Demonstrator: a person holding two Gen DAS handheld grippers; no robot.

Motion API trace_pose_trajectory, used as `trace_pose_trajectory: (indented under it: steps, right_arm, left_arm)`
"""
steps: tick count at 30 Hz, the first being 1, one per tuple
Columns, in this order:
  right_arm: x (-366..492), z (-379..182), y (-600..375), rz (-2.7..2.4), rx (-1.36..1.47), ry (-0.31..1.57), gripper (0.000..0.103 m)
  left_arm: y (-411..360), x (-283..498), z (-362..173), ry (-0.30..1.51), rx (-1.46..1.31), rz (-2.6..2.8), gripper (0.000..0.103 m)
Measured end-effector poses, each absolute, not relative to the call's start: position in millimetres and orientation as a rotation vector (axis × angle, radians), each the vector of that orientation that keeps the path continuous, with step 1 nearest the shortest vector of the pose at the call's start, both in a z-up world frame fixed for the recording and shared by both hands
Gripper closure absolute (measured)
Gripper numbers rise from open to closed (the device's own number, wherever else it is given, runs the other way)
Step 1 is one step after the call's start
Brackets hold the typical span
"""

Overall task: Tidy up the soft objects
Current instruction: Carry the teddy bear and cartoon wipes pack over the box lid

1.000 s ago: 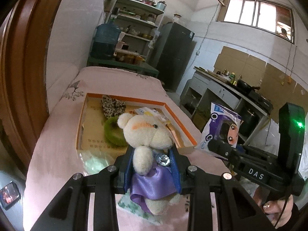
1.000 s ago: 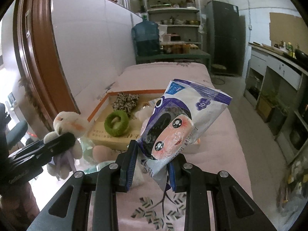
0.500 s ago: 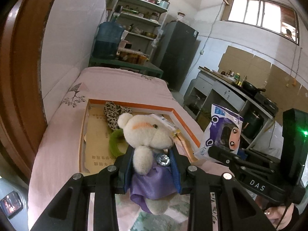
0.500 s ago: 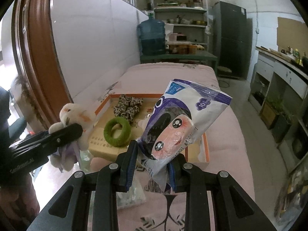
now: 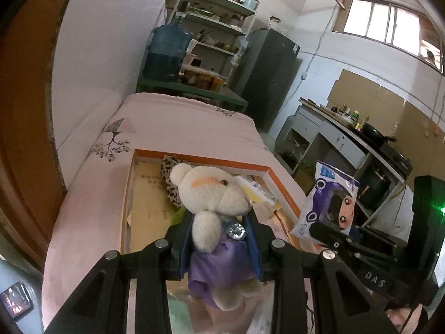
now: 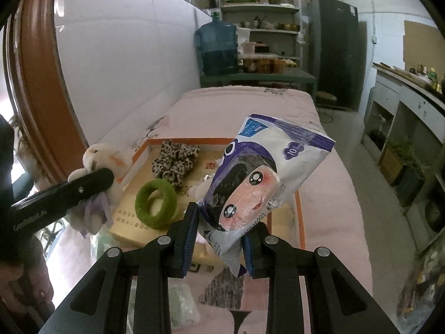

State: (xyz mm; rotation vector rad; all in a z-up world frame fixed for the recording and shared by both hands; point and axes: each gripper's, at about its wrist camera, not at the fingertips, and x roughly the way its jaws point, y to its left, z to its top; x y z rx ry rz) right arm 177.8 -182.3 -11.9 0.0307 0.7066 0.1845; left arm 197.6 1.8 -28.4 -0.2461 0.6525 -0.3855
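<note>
My left gripper [image 5: 219, 236] is shut on a cream teddy bear in a purple dress [image 5: 214, 194], held above the near edge of an orange-rimmed cardboard box [image 5: 194, 158]. The bear also shows in the right wrist view [image 6: 103, 164]. My right gripper [image 6: 219, 236] is shut on a purple and white tissue packet with a cartoon face [image 6: 258, 178], held above the box's near right side [image 6: 299, 208]. The packet also shows in the left wrist view [image 5: 328, 206]. In the box lie a leopard-print scrunchie [image 6: 175, 161] and a green fuzzy ring [image 6: 155, 204].
The box sits on a pink bedsheet [image 6: 244, 111] beside a white wall [image 6: 125, 64]. A clear plastic bag [image 6: 180, 303] lies on the sheet below my grippers. A shelf with a blue water jug [image 6: 217, 44] stands beyond the bed. Kitchen counters [image 5: 347, 139] run along the right.
Both grippers have moved forward toward the box, each keeping hold of its object. The box now lies closer beneath the bear and the packet.
</note>
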Motion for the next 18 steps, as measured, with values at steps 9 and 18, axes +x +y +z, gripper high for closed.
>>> trace_pose_trajectory:
  steps: [9, 18]
  right_arm:
    - [210.8, -14.3, -182.9, 0.265, 0.032, 0.734, 0.074]
    - [242.2, -24.2, -191.7, 0.337, 0.056, 0.815, 0.074]
  left_arm:
    - [-9.1, 234.5, -28.1, 0.685, -0.242, -0.405, 0.069]
    - [-26.1, 276.8, -34.5, 0.757, -0.235, -0.436, 0.069]
